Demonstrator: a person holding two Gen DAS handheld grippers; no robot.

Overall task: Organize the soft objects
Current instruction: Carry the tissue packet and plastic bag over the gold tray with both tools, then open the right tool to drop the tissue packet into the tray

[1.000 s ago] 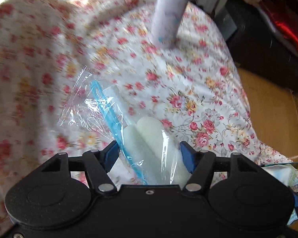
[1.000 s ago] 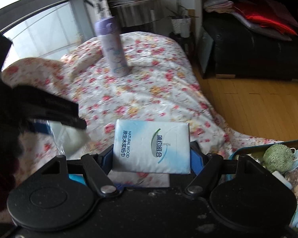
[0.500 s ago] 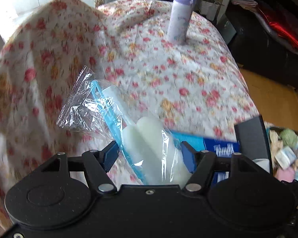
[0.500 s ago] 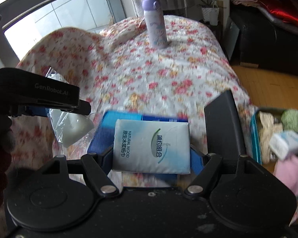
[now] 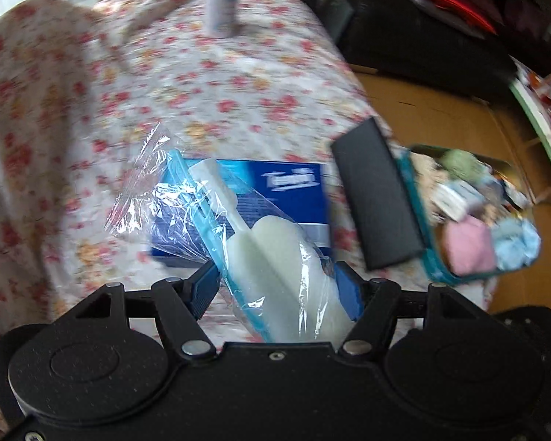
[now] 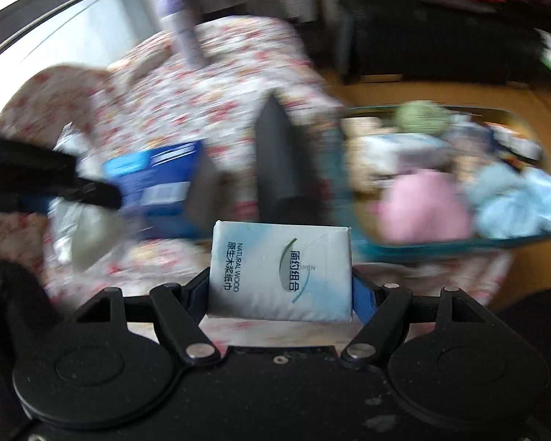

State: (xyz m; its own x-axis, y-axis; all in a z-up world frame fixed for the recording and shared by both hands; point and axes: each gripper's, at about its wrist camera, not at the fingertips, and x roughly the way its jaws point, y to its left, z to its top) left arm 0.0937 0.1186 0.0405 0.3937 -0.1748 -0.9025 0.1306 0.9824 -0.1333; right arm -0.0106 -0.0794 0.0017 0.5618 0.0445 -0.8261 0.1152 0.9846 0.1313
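Note:
My left gripper (image 5: pixel 279 286) is shut on a clear plastic bag (image 5: pixel 235 228) with a blue zip strip and pale white foam pieces inside, held above the flowered cloth. My right gripper (image 6: pixel 281 292) is shut on a white tissue pack (image 6: pixel 281 272) with green and blue print. A teal tray (image 5: pixel 415 191) full of soft things, pink, light blue and green among them, lies at the right in the left wrist view. The same teal tray (image 6: pixel 440 244) shows blurred in the right wrist view. The left gripper (image 6: pixel 55 191) also appears at the left there.
A blue tissue box (image 5: pixel 275 187) and a black upright slab (image 5: pixel 378 198) sit on the flowered cloth (image 5: pixel 110 110). A purple bottle (image 5: pixel 220 3) stands at the far end. Wooden floor (image 5: pixel 440 110) and a dark sofa lie to the right.
Both grippers have swung to the right with their loads. The blue box, the black slab and the teal tray have come into both views. The bottle has slid toward the left.

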